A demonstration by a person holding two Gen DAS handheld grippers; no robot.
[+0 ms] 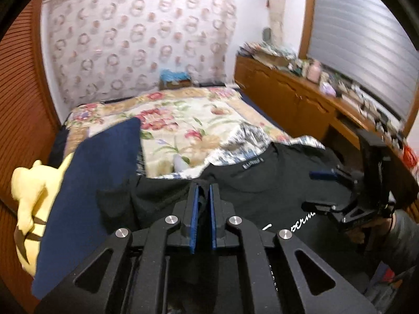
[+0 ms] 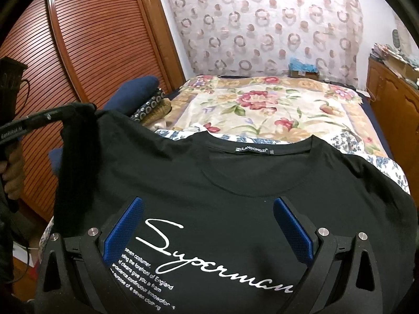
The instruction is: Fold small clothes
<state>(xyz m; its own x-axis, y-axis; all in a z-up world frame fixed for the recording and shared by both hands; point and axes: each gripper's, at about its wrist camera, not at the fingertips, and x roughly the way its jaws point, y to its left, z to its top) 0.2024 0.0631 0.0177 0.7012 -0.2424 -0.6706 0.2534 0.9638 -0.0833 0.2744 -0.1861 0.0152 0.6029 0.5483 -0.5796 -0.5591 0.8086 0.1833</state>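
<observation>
The t-shirt point(image 2: 235, 183) lies front-up on the near end of the bed point(image 2: 288, 104), collar pointing toward the far wall. A folded blanket pile point(image 2: 136, 96) sits to its left, with a plush toy point(image 1: 34, 204) beside that. The long cabinet point(image 1: 301, 99) runs along the bed's right side, and a small box point(image 2: 303, 69) sits behind the bed's far end.

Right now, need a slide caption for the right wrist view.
Open right tongs hover over black tee on bed; left tongs pinch its sleeve.

tee point(image 2: 235, 178) showing black w/ white script | bedspread point(image 2: 275, 104) showing cream floral (red blooms) | pads point(image 2: 123, 225) looking blue
</observation>
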